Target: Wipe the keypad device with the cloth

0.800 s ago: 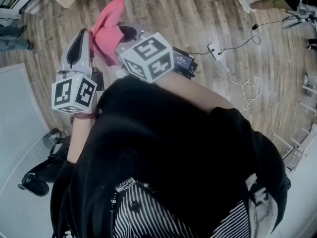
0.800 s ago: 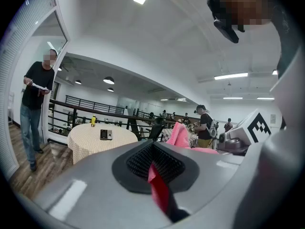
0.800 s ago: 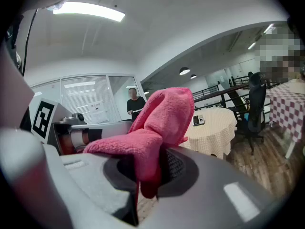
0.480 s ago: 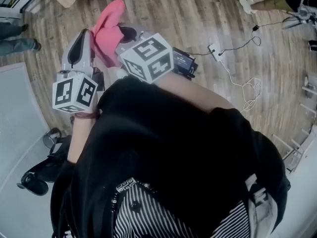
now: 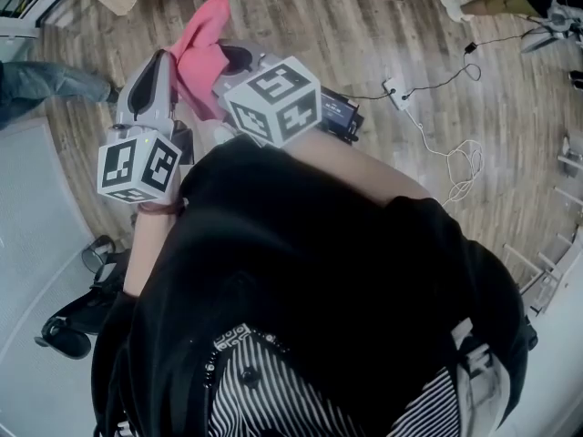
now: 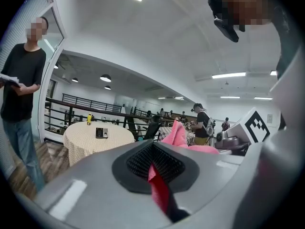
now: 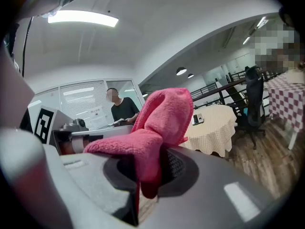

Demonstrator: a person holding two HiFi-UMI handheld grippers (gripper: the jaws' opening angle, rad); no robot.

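The pink cloth (image 7: 162, 123) bunches up out of my right gripper (image 7: 142, 175), which is shut on its lower fold. In the head view the cloth (image 5: 202, 48) rises in front of the person's chest beside the left gripper (image 5: 148, 80). My left gripper (image 6: 155, 168) has its jaws together, with a thin red sliver in the seam that I cannot identify. The keypad device (image 6: 101, 132) lies far off on a round table with a checked cover (image 6: 95, 144). It also shows small in the right gripper view, the device (image 7: 197, 119) lying on the table (image 7: 214, 128).
A person in black (image 6: 21, 94) stands at the left near a glass wall. A black office chair (image 7: 251, 104) stands beside the round table. On the wood floor lie a black box (image 5: 339, 114), a white cable (image 5: 446, 157) and a dark bag (image 5: 77, 312).
Both grippers and the cloth stay almost where they were, lifted only slightly. A bystander's leg has stepped further into the head view at the upper left.
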